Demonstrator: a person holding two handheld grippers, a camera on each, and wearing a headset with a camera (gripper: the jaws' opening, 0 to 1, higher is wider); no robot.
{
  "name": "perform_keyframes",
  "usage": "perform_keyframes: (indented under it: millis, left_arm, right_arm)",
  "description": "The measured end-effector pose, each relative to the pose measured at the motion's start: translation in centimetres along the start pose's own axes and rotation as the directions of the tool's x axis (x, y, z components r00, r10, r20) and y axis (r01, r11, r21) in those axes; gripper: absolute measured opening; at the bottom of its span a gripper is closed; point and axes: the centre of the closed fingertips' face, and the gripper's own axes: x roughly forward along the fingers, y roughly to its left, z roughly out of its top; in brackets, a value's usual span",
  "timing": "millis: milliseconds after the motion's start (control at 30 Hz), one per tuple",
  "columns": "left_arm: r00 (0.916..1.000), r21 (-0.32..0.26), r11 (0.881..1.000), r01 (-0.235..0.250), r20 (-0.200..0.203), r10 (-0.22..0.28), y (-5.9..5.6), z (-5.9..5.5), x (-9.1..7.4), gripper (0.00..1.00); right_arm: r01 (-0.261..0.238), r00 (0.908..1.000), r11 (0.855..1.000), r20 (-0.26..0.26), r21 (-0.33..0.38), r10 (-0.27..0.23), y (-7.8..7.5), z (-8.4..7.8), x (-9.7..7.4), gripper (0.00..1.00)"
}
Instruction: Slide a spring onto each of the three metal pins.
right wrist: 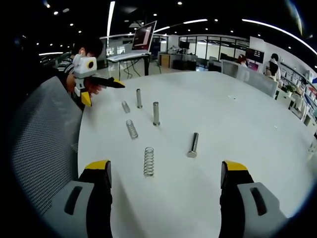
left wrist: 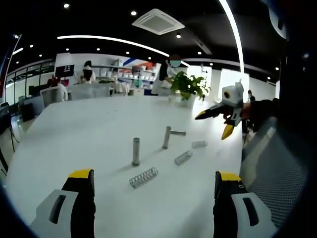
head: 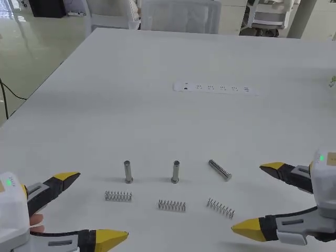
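no spring is on a pin yet; progress judged zero of three. on the white table (head: 157,105) the short silver metal pins stand in a row: the left silver pin (head: 127,171) and the middle silver pin (head: 176,171) are upright on their flat heads, and the right silver pin (head: 220,170) lies on its side. a coil lies flat on the table near each pin, on the person's side and not touching it: left wire spring (head: 118,196), middle wire spring (head: 172,206), right wire spring (head: 220,208). the yellow-tipped left gripper (head: 102,205) is held near the left wire spring, jaws wide apart, gripping nothing. the yellow-tipped right gripper (head: 247,197) is held just beside the right wire spring, equally wide and empty. a white power strip (head: 215,88) lies well beyond the row. remaining, as judged: all three springs to thread. the toppled pin likely needs standing up or holding first.
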Motion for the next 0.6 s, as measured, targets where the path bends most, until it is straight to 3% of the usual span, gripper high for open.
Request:
perform_keyframes:
  millis: [600]
  left_arm:
    - [1.0000, 0.000, 1.000, 0.003, -0.001, -0.003, -0.07, -0.07, 0.15, 0.98]
  right_arm:
    - [0.002, 1.0000, 1.000, -0.001, 0.003, -0.002, -0.07, -0.09, -0.08, 0.91]
